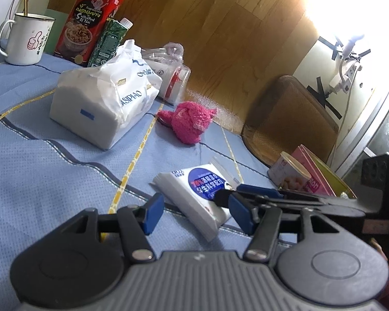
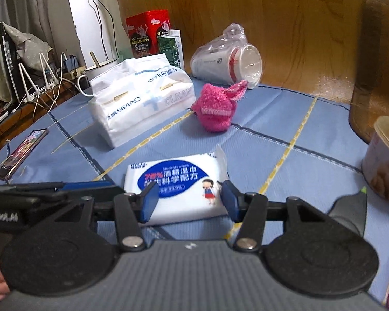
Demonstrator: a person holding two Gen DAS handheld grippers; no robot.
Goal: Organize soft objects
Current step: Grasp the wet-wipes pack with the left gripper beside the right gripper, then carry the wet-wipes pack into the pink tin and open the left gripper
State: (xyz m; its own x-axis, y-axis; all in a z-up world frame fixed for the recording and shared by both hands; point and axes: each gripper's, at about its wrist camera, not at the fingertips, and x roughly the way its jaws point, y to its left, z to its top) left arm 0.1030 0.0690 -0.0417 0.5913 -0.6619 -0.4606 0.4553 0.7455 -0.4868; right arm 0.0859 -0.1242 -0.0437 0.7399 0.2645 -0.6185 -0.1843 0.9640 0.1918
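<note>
While tilted downward, right gripper (image 2: 188, 203) astride wipes pack (image 2: 179, 189)

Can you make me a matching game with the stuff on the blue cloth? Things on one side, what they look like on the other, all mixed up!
Things:
1. fuzzy sock
2. wet wipes pack
3. enamel mug
4. paper cups

Looks:
A. white, with a thumbs-up drawing
B. bright pink
C. lying on their side in a clear plastic bag
D. white with a blue label and a cartoon girl

Pairs: 1-B, 2-D, 3-A, 4-C
</note>
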